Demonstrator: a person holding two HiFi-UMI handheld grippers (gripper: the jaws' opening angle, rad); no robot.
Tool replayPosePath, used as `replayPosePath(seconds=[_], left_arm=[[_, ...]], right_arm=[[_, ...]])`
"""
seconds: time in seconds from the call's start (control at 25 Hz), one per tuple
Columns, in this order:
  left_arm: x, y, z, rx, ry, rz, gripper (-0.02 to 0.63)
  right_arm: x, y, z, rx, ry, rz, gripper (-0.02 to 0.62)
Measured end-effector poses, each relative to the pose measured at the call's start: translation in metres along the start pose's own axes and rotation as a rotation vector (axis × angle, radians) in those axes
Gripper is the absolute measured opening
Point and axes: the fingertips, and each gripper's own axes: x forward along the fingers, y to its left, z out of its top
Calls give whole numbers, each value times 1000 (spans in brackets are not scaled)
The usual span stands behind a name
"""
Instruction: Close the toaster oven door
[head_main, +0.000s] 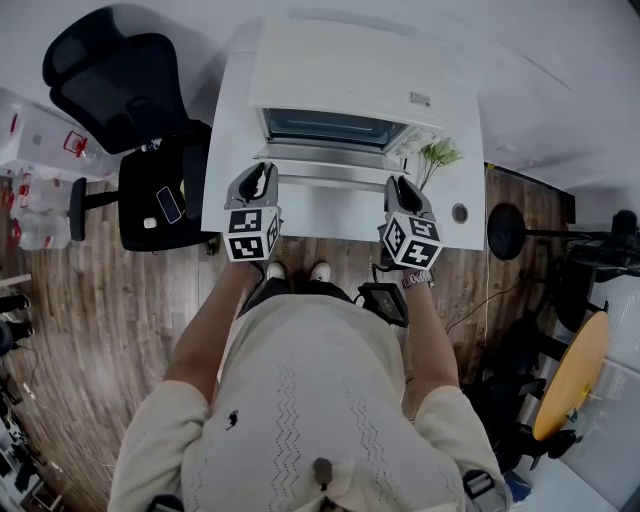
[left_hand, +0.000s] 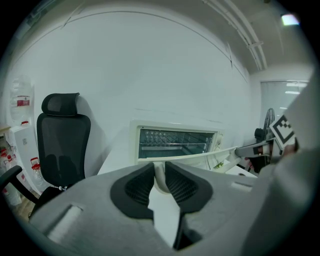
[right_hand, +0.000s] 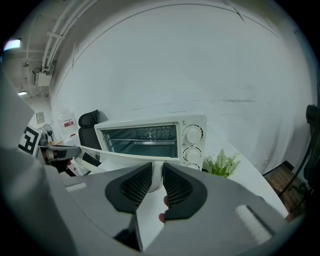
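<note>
**A:** So, item one: how far along is the task?

**B:** Toaster oven (head_main: 350, 70): white, standing at the back of the white surface (head_main: 330, 215). Door (head_main: 330, 158): open, dropped forward towards the person. The cavity and its wire rack (right_hand: 145, 134) are exposed. Closing is not done. By my judgement the gripping step is complete and the whole upward swing of the door is left.

**A:** Item two: the state of each tool?

**B:** Left tool (head_main: 262, 180): jaws narrow, pads pressed on the left end of the handle (head_main: 330, 178), with a white piece of it clamped between them. Right tool (head_main: 400, 185): the same, jaws narrow and clamped on the handle's right end. Neither is empty.

**A:** Item three: where is the door relative to the tools?

**B:** The door hangs out from the oven's front, between oven and person. The handle runs along its near edge. The tools hold one end each, with the bar spanning from one to the other. Both tools point at the oven mouth, which lies just beyond and above the handle in each gripper view.

**A:** Anything else listed nearby?

**B:** Small plant (head_main: 438, 154): on the surface beside the oven's right side, near the right tool but apart from it. By my judgement it is clear of the door's swing.
</note>
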Motion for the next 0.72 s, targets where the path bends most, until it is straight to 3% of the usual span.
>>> replayPosePath(seconds=[0.72], left_arm=[[10,4,17,-21,-28,0,71]], right_arm=[[9,-2,18,11,-13,13,86]])
